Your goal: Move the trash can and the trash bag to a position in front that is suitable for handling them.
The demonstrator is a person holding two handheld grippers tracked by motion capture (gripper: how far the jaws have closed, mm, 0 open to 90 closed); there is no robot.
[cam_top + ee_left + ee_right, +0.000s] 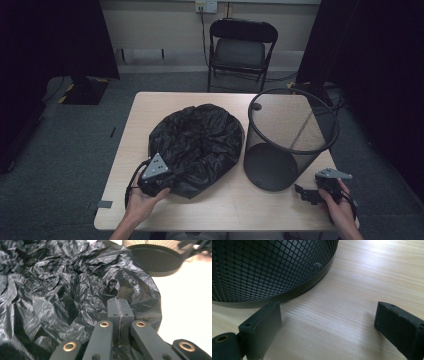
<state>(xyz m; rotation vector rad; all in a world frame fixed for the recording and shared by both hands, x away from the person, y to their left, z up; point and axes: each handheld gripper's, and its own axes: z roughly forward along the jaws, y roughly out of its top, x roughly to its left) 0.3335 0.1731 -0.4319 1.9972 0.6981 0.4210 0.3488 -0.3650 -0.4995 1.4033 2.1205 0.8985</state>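
Okay, left gripper (167, 181) is pinching the bag (197, 145) at its 7 o'clock edge, jaws together on film. Bag's looking light, limp, slippery, so bunching a fold is safest. Right gripper (327, 322) is idling with jaws apart by the bin (287, 140).

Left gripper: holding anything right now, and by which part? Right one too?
The left gripper is shut on the black bin bag, pinching a fold at its near edge. The right gripper stands open beside the mesh bin, holding nothing.

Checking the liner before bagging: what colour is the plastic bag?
Black, crinkled and glossy: the plastic bag shows best in the left gripper view.
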